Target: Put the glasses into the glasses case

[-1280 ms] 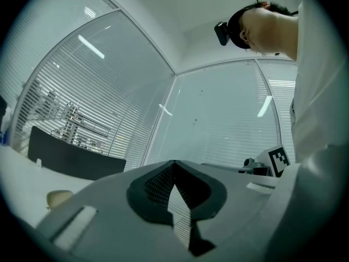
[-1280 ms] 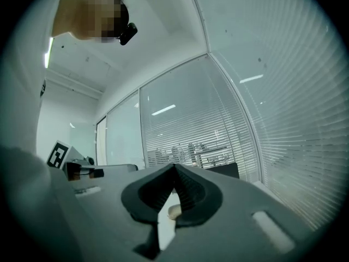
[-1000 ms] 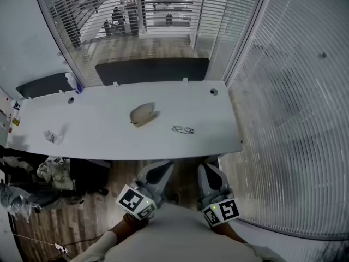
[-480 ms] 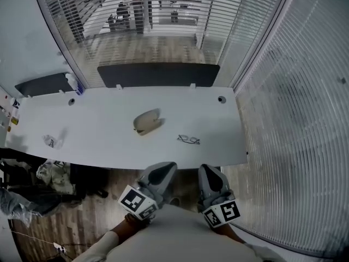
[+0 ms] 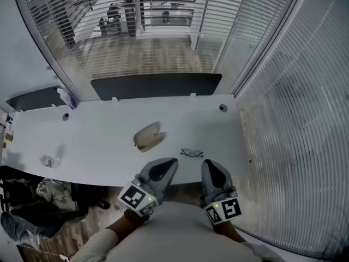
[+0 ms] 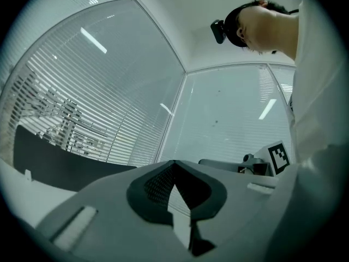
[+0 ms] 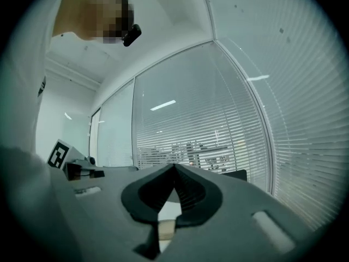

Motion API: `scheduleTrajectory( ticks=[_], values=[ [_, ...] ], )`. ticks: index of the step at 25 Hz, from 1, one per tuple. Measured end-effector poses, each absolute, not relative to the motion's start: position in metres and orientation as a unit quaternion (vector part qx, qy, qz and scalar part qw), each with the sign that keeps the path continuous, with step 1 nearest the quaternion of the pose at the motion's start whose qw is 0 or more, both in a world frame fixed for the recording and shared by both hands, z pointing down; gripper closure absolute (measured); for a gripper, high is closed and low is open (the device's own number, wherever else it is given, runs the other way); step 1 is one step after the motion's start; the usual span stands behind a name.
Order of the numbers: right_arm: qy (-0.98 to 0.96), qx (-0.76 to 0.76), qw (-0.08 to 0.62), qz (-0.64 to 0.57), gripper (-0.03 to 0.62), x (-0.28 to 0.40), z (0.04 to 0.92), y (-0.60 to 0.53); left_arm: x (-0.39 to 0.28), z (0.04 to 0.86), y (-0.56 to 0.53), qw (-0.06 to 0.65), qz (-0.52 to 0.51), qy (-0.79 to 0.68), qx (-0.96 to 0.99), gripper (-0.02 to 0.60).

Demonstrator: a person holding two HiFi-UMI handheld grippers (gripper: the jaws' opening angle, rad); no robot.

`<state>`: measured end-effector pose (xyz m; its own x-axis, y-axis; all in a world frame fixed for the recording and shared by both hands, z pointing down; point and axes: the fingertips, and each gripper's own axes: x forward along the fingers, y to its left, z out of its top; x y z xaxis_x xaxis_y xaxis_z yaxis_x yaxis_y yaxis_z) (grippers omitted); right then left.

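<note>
The thin dark-framed glasses [image 5: 192,153] lie close to the near edge of the white desk [image 5: 98,141], long axis left to right. They are just beyond the right gripper [image 5: 211,169], the nearer one. The beige oval glasses case [image 5: 148,137] sits farther left, ahead of the left gripper [image 5: 164,168]. Both claws are pinched together, empty.

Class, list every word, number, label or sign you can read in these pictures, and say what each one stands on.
No word or number can be read.
Left cube, on the left gripper: black-and-white square pattern, no letters.
Right cube, on the right gripper: same kind of pattern, no letters.
Small stickers at the head view's left edge: too small to read.
Bottle on the table: any label too small to read.
</note>
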<state>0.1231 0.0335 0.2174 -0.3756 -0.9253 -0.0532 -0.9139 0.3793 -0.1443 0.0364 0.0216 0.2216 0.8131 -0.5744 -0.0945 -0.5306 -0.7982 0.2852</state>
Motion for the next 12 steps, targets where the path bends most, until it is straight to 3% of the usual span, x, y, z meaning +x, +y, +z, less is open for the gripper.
scheduleTrajectory(
  ticks=[12],
  values=[
    [0.822, -0.564, 0.047, -0.065, 0.591, 0.15, 0.221, 0.0, 0.061, 0.213, -0.015, 0.141, -0.092, -0.278, 0.946, 0.578]
  ],
)
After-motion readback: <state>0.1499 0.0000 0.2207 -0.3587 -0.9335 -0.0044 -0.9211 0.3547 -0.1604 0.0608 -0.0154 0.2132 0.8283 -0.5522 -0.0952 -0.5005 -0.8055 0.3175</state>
